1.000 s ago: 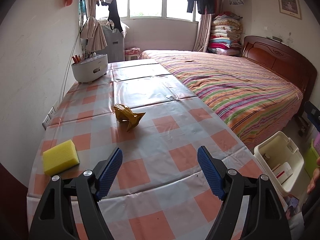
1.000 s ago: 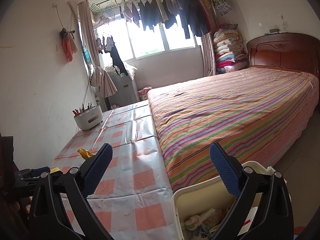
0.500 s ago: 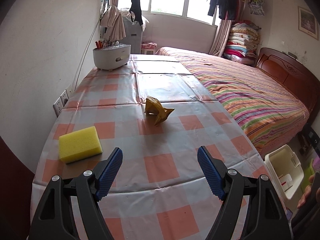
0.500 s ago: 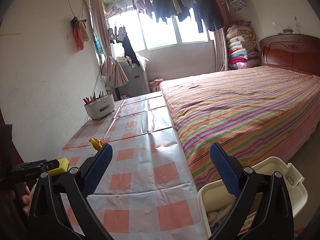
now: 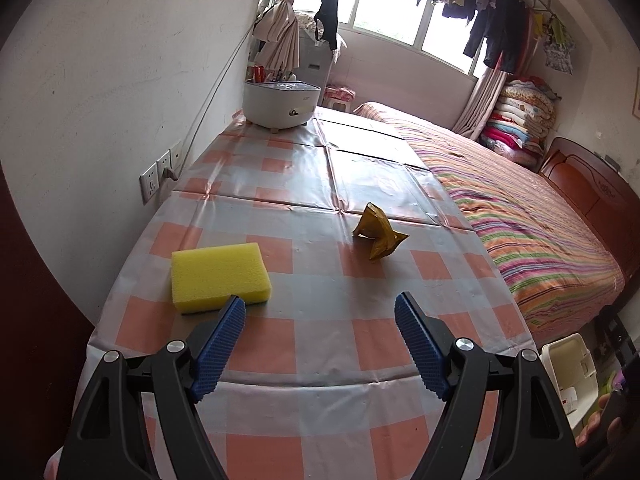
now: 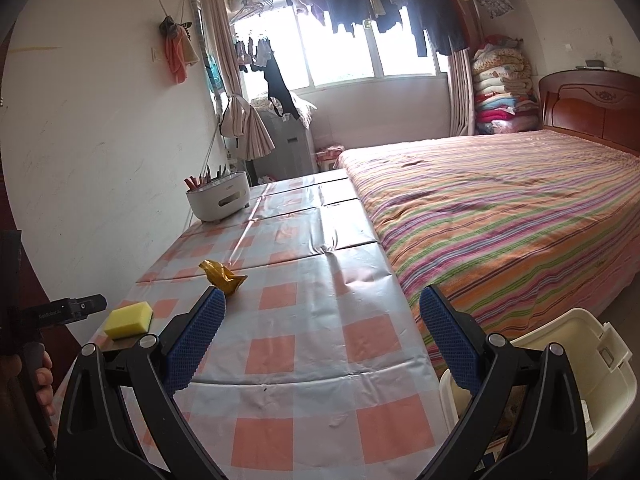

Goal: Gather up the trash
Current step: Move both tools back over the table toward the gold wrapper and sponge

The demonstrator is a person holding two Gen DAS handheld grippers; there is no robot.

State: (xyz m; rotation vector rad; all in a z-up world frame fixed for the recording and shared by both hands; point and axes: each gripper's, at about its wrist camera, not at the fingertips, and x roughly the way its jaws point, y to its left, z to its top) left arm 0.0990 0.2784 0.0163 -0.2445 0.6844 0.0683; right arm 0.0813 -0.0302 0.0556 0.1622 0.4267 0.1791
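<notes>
Lying mid-frame on the checked tablecloth (image 5: pixel 320 344), the crumpled yellow wrapper (image 5: pixel 378 236) sits ahead and slightly right of the left gripper (image 5: pixel 320 312), whose empty jaws gape; the right gripper (image 6: pixel 322 306), likewise spread and empty, sees it upper-left.

Yellow sponge (image 5: pixel 219 274), golden wrapper (image 5: pixel 378 234), orange-checked tablecloth (image 5: pixel 320 332).

bright window (image 6: pixel 344 56) hung with laundry, white walls, striped bed (image 6: pixel 500 208) (wooden headboard) beside a checked table (image 6: pixel 304 344).

The checked table (image 5: pixel 320 344) carries a sponge (image 5: pixel 219 272), a crumpled wrapper (image 5: pixel 378 234) and a white pot (image 5: pixel 280 103).
</notes>
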